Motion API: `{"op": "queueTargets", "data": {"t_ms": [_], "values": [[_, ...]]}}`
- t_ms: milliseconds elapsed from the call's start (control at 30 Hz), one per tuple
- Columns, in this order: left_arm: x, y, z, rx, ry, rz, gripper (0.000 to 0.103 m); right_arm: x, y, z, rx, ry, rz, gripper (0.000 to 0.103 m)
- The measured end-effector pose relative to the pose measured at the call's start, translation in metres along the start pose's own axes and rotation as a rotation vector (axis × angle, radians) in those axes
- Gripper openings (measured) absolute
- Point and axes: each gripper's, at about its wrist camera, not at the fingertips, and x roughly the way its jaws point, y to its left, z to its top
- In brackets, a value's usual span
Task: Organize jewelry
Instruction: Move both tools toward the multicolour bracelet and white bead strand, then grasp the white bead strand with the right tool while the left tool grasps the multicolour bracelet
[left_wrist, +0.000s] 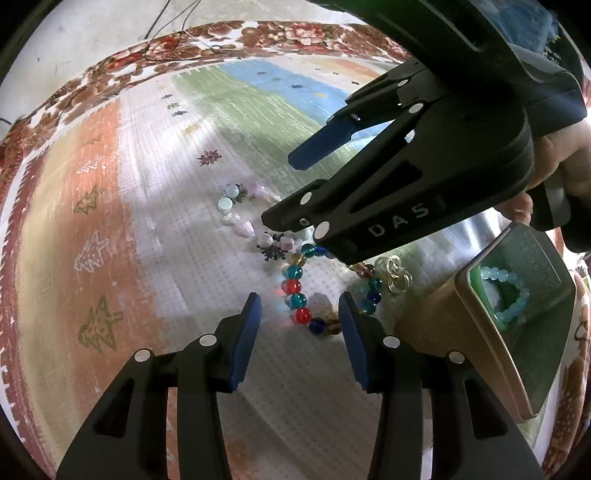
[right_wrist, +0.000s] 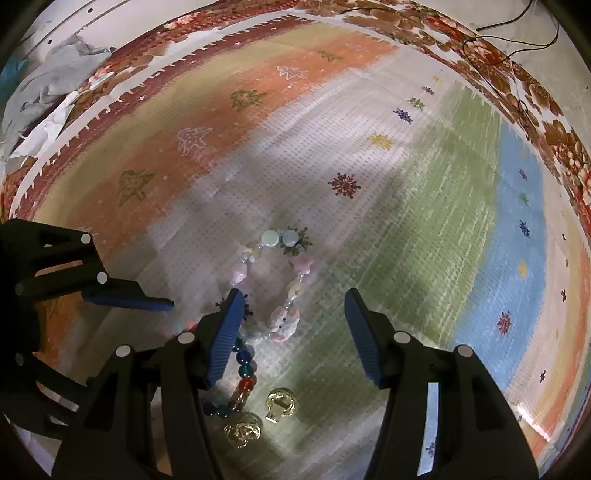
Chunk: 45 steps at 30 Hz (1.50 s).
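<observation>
Glass beads in red, teal and blue make up the bracelet (left_wrist: 297, 295) lying on the patterned mat (left_wrist: 110, 184), directly ahead of our left claw (left_wrist: 299, 339) and partly between its two blue pads, which stand wide apart with nothing in them. Its loop stretches away from that claw toward a pastel bracelet (right_wrist: 273, 280), and the two seem to touch or overlap where they meet; we cannot tell which lies on top. Our right claw (right_wrist: 291, 332) hangs over the pastel bracelet, also spread open and empty, with the loop's long axis running away from it between the fingers. Seen from the left wrist, this claw comes in from the upper right, tilted steeply down, its lower finger tip just above the spot where the two bracelets meet. Two gold earrings (right_wrist: 280, 404) lie near the glass beads, close under the right claw's base. To the right of the left claw stands a tin (left_wrist: 480, 350), open, with a light blue bracelet (left_wrist: 508, 299) already inside. We judge the right claw nearer to the pastel bracelet and the left nearer to the glass one, so whichever closes first must take care not to drag the other loop along.
</observation>
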Motion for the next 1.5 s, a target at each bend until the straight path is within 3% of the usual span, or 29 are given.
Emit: {"op": "queueTargets", "data": {"t_ms": [167,633,967,1000,1033,1067,1133,1500], "values": [[0.004,0.001,0.003,0.001,0.005,0.004,0.043,0.006,-0.003,0.002,0.006,0.022,0.022,0.050],[0.011,-0.001,0.003,0.026,0.011,-0.018,0.043,0.019,-0.002,0.008,-0.046,0.094,0.032,0.050],[0.012,0.003,0.000,0.018,0.001,-0.005,0.024,0.029,-0.002,0.013,-0.062,0.105,0.041,0.049],[0.013,0.004,0.000,0.015,0.000,0.001,0.022,0.030,-0.001,0.012,-0.063,0.104,0.037,0.047],[0.013,0.005,-0.001,0.012,-0.001,0.002,0.012,0.030,0.000,0.011,-0.064,0.103,0.033,0.040],[0.013,0.006,-0.001,0.003,-0.002,0.005,0.009,0.029,0.001,0.010,-0.060,0.101,0.033,0.026],[0.012,0.010,-0.001,-0.020,-0.008,-0.009,0.009,0.028,0.003,0.008,-0.058,0.103,0.034,0.008],[-0.001,0.009,-0.004,-0.047,-0.038,0.013,0.009,0.014,0.012,0.003,-0.075,0.062,-0.019,0.008]]}}
